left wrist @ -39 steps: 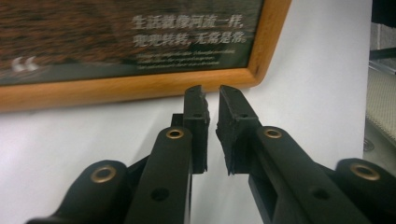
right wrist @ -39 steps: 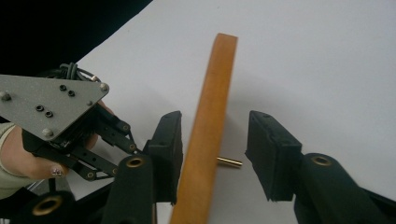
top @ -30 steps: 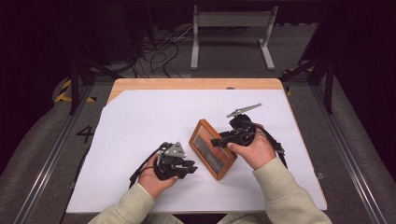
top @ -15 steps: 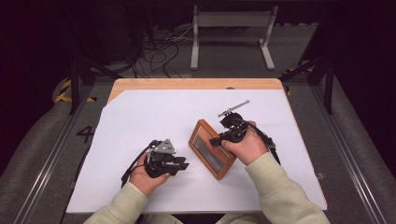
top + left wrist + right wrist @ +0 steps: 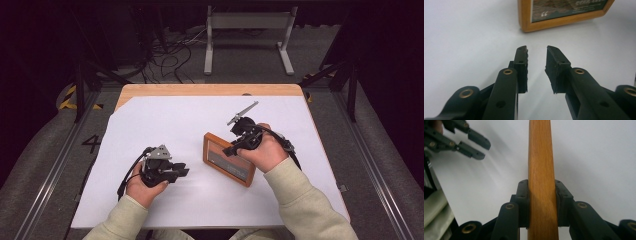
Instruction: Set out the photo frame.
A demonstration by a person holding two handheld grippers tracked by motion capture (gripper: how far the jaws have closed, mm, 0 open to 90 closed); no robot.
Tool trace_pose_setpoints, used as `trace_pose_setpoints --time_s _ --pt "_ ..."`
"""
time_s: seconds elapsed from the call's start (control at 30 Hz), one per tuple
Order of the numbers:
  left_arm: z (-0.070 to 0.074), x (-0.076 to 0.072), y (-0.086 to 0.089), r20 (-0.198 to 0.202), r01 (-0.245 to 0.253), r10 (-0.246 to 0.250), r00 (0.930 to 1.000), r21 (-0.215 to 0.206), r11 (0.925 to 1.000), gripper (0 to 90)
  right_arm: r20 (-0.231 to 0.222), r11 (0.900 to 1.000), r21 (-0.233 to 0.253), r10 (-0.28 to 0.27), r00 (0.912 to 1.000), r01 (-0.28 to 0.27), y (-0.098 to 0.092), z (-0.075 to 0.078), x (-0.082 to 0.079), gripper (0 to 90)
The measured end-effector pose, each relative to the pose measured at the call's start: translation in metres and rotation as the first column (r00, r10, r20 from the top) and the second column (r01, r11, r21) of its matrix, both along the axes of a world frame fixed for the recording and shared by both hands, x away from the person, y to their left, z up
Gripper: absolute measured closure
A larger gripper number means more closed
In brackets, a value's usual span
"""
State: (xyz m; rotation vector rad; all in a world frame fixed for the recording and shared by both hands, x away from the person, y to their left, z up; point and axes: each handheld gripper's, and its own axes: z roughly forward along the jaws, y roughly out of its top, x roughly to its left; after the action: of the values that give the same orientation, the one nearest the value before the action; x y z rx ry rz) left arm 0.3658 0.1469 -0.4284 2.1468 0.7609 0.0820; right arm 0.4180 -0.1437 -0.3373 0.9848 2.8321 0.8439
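Note:
A wooden picture frame (image 5: 227, 159) with a dark printed insert sits tilted on the white table. My right gripper (image 5: 231, 149) is shut on its edge; in the right gripper view the wooden edge (image 5: 541, 165) runs up between the two jaws of the right gripper (image 5: 541, 195). My left gripper (image 5: 181, 171) rests on the table to the left of the frame, jaws open and empty. In the left gripper view the left gripper (image 5: 537, 53) points at the frame's corner (image 5: 526, 25), a short gap away.
A white sheet (image 5: 165, 125) covers the table, with a strip of bare wood (image 5: 210, 90) at the far edge. A metal stand (image 5: 247, 35) and cables (image 5: 170, 50) lie on the floor beyond. The left gripper (image 5: 475, 147) appears at the upper left of the right gripper view.
The right gripper has moved left and farther from the person with the frame, tilting it. The left hand and its gripper have drifted left and toward the person.

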Motion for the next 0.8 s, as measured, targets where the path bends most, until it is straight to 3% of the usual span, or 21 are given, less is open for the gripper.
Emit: trace_pose_setpoints --time_s 0.17,0.23,0.37,0.4,0.63,0.7,0.73,0.77,0.8 --pt "0.0 0.0 0.009 0.003 -0.026 0.026 0.9997 -0.003 0.9997 71.2 -0.004 0.991 -0.011 0.136 0.9907 -0.136 0.002 0.008 0.004 69.9" --pt "0.0 -0.001 0.013 0.0 -0.038 0.038 0.9993 -0.006 0.9993 71.2 -0.004 0.98 -0.004 0.197 0.9805 -0.197 0.002 0.01 0.005 69.9" --pt "0.0 -0.001 0.018 -0.002 -0.053 0.053 0.9986 -0.012 0.9985 71.2 -0.003 0.951 0.026 0.307 0.9517 -0.307 0.003 0.012 0.01 69.9" --pt "0.0 -0.001 0.02 -0.002 -0.059 0.059 0.9982 -0.014 0.9981 71.2 -0.003 0.951 0.026 0.307 0.9517 -0.307 0.003 0.012 0.01 69.9" --pt "-0.002 -0.002 0.027 -0.009 -0.084 0.084 0.9964 -0.018 0.9963 71.2 0.007 0.876 0.054 0.48 0.8774 -0.479 0.008 0.002 0.022 69.9" --pt "-0.002 -0.001 0.028 -0.003 -0.078 0.078 0.9969 -0.015 0.9968 71.2 0.003 0.86 0.049 0.509 0.861 -0.508 0.01 -0.003 0.024 69.9" --pt "-0.002 -0.001 0.028 -0.003 -0.078 0.078 0.9969 -0.015 0.9968 71.2 0.003 0.86 0.049 0.509 0.861 -0.508 0.01 -0.003 0.024 69.9" --pt "-0.002 -0.002 0.028 -0.011 -0.084 0.084 0.9964 -0.019 0.9963 71.2 -0.001 0.851 0.045 0.523 0.8522 -0.523 0.012 -0.008 0.026 69.9" --pt "-0.002 -0.002 0.029 -0.014 -0.086 0.085 0.9963 -0.019 0.9962 71.2 -0.001 0.851 0.045 0.523 0.8522 -0.523 0.012 -0.008 0.026 69.9"
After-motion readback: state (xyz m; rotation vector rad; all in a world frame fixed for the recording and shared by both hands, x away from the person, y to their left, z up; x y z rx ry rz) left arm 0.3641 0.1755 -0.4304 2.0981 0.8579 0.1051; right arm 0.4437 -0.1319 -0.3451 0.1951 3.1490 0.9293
